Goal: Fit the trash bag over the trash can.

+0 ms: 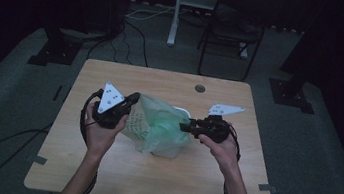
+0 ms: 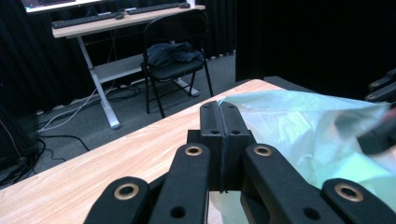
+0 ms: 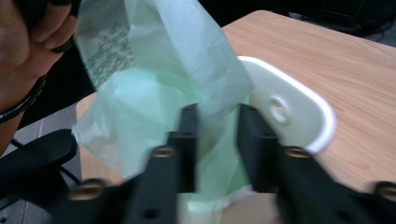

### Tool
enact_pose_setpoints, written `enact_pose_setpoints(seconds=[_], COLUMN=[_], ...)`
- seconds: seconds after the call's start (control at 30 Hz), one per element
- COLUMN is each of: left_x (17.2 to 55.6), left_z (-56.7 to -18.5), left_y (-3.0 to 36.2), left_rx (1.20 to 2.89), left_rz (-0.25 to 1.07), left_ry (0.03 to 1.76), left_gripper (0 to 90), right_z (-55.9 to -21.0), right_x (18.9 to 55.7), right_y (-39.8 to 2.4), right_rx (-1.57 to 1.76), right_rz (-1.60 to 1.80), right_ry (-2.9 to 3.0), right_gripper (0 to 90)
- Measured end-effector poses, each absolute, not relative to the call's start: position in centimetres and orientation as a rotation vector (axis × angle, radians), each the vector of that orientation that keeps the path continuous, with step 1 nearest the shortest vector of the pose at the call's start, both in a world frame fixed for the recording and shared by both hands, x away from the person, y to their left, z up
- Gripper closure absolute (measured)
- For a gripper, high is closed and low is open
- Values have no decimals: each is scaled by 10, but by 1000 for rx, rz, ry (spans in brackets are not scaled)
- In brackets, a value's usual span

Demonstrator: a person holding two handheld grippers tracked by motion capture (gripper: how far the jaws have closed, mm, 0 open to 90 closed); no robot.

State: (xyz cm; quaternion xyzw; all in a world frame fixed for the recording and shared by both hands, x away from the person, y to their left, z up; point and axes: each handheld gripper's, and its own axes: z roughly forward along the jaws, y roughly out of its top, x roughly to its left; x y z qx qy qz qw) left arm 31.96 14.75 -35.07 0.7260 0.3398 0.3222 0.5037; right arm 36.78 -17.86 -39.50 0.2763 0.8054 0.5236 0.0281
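High view had the left gripper (image 1: 134, 98) clamped on the green bag (image 1: 156, 125); beside it, the right gripper (image 1: 185, 126) straddled a fold, jaws apart.

Pale green bag (image 1: 156, 125), white container (image 3: 289, 112), light wood table (image 1: 149, 175).

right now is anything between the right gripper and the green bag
Nothing visible stands in the way. The right gripper already has a fold of the green bag between its fingers, beside the white container. The left gripper is shut on the bag's other edge.
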Motion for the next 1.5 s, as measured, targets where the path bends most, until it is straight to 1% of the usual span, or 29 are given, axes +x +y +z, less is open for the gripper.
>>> enact_pose_setpoints(seconds=[0.07, 0.13, 0.3, 0.53, 0.9, 1.23, 1.27, 1.3, 1.33, 1.37, 1.43, 1.5], left_x=[322, 325, 335, 357, 398, 401, 400, 399, 397, 394, 387, 380], left_z=[-353, -355, -365, -383, -423, -450, -450, -450, -449, -447, -441, -433], left_y=[147, 146, 142, 134, 125, 123, 124, 126, 129, 133, 143, 151], left_rx=[1763, 1774, 1810, 1871, 1960, 2047, 2048, 2040, 2020, 1998, 1952, 1910], left_rz=[771, 764, 737, 687, 584, 508, 502, 498, 500, 506, 544, 584], left_ry=[826, 833, 852, 902, 1024, 1056, 1056, 1059, 1064, 1067, 1077, 1079], left_gripper=[900, 900, 900, 900, 900, 900, 900, 879, 837, 799, 760, 719], right_z=[-393, -390, -386, -387, -414, -437, -437, -437, -436, -433, -427, -418], right_x=[370, 372, 379, 396, 432, 437, 436, 436, 434, 432, 427, 421], right_y=[-182, -187, -199, -202, -203, -200, -199, -199, -200, -201, -205, -211], right_rx=[881, 912, 978, 1042, 1209, 1256, 1257, 1253, 1248, 1235, 1222, 1209], right_rz=[1600, 1569, 1475, 1377, 1344, 1247, 1238, 1229, 1217, 1218, 1242, 1269], right_ry=[2467, 2431, 2370, 2353, 2389, 2477, 2485, 2487, 2487, 2481, 2447, 2402], right_gripper=[856, 900, 900, 900, 900, 900, 897, 887, 862, 822, 730, 661])
